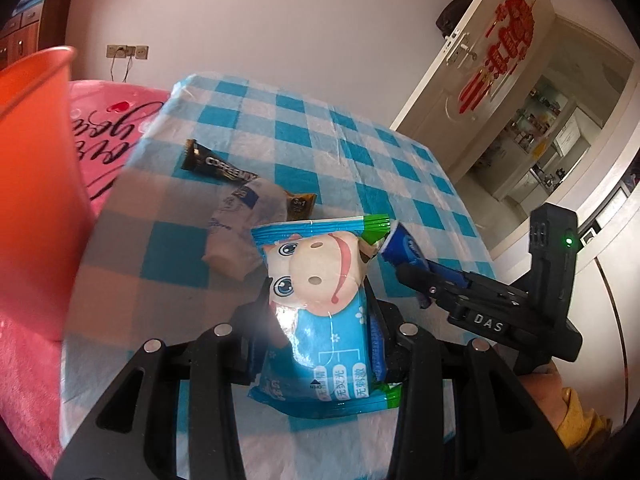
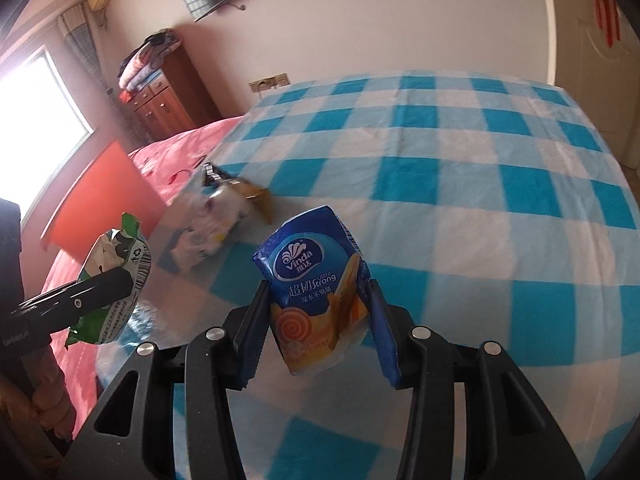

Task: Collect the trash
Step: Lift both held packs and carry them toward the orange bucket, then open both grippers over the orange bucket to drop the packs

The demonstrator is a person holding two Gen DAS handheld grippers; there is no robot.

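My left gripper (image 1: 320,300) is shut on a blue wet-wipe packet with a cartoon cow (image 1: 320,304), held above the checked tablecloth (image 1: 304,132). The packet also shows in the right wrist view (image 2: 116,276). My right gripper (image 2: 318,300) is shut on a blue Vinda tissue packet (image 2: 316,280), also seen at the right of the left wrist view (image 1: 402,248). On the cloth lie a dark coffee sachet (image 1: 220,166) and a crumpled white wrapper (image 1: 240,232). An orange bin (image 1: 36,184) stands at the left.
A pink bedspread (image 1: 112,128) lies beside the table on the left. A white door (image 1: 472,92) with red decoration is open at the right. A wooden cabinet (image 2: 160,92) stands by the window.
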